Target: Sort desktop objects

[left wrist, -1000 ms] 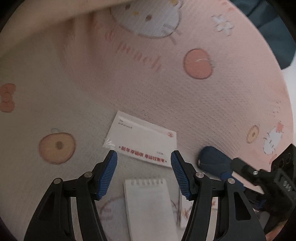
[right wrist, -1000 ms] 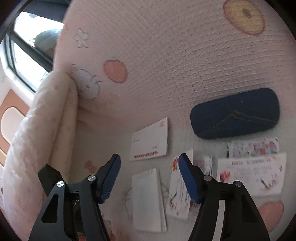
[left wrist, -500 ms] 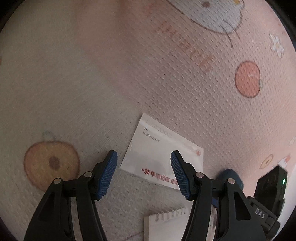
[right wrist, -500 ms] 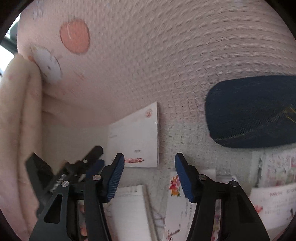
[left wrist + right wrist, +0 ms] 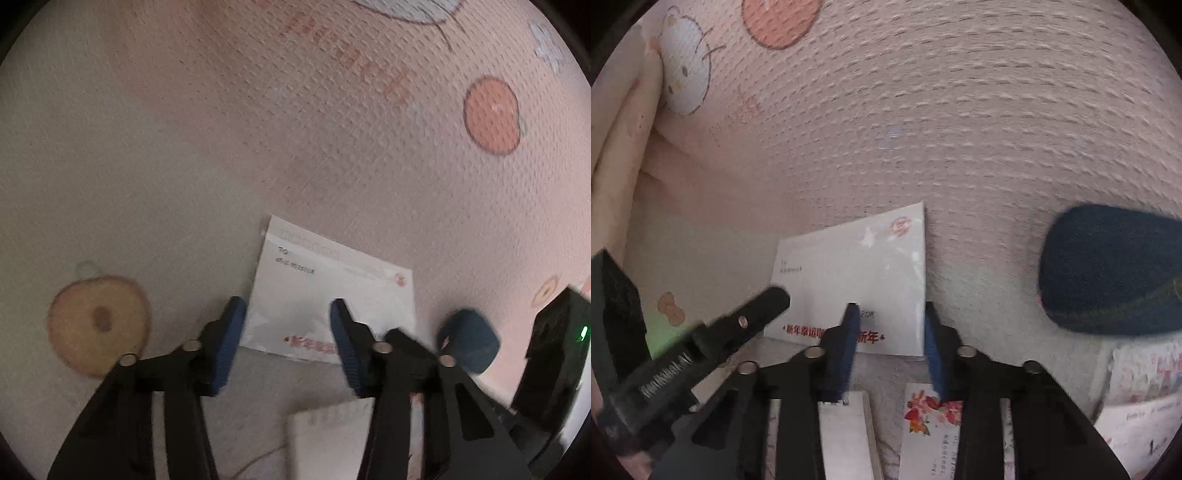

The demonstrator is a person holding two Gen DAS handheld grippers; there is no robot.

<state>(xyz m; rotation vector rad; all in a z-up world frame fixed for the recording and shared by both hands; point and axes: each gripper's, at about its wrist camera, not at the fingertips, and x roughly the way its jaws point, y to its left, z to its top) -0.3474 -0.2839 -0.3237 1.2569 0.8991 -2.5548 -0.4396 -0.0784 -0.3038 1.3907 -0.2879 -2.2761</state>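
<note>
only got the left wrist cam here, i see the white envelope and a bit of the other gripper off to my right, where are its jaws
Observer: The right gripper has its jaws astride the envelope's near right corner, one pad over the paper and one at its right edge. They have just been closing, and a gap shows between them.
Operator: what's beside the notepad, i only see its top
Observer: A floral card lies just right of the notepad.
Operator: and past that blue thing on my right
Observer: On the near side of the dark blue case lie more printed cards.
</note>
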